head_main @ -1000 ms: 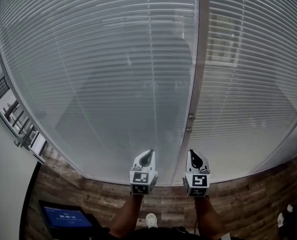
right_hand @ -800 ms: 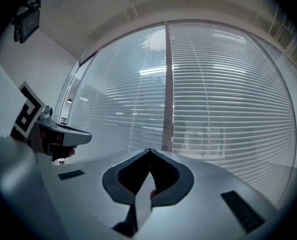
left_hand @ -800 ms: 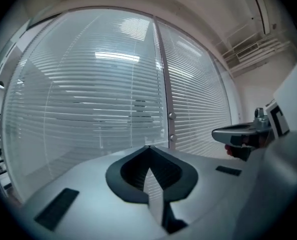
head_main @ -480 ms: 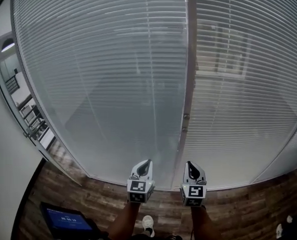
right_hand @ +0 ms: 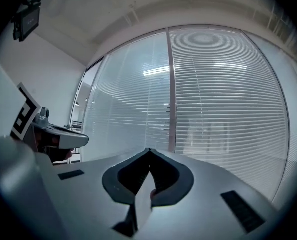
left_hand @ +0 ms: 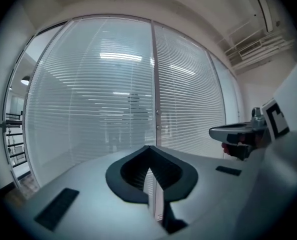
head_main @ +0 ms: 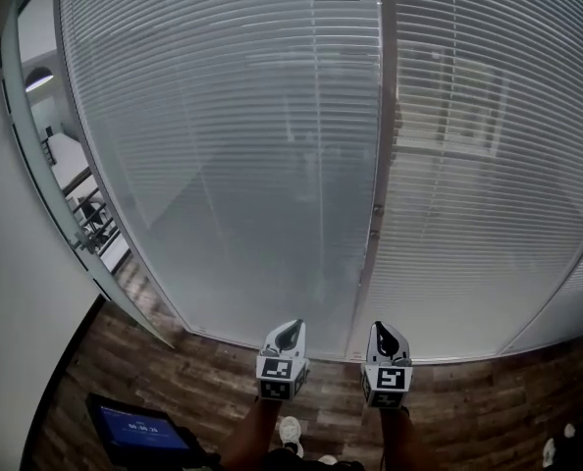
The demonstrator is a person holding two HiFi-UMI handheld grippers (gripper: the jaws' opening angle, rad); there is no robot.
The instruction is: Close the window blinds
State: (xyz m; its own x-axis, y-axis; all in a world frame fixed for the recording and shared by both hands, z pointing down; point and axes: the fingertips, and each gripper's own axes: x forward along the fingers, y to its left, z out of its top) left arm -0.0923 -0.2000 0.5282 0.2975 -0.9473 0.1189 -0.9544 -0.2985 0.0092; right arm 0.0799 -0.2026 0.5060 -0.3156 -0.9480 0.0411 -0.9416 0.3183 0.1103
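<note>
- The blinds (head_main: 223, 165) hang straight ahead of both grippers, across two glass panels, well apart from the tips; slats run level, and the post (head_main: 382, 116) between the panels stands upright
- Two small knobs (head_main: 375, 210) sit on that post; judging by position, the right gripper (head_main: 387, 332) is nearer to them
- The left gripper (head_main: 290, 330) and the right gripper are both clenched on nothing
- A blue screen (head_main: 139, 428) lies on the wooden floor (head_main: 203, 381) at lower left, its writing too small to read
</note>
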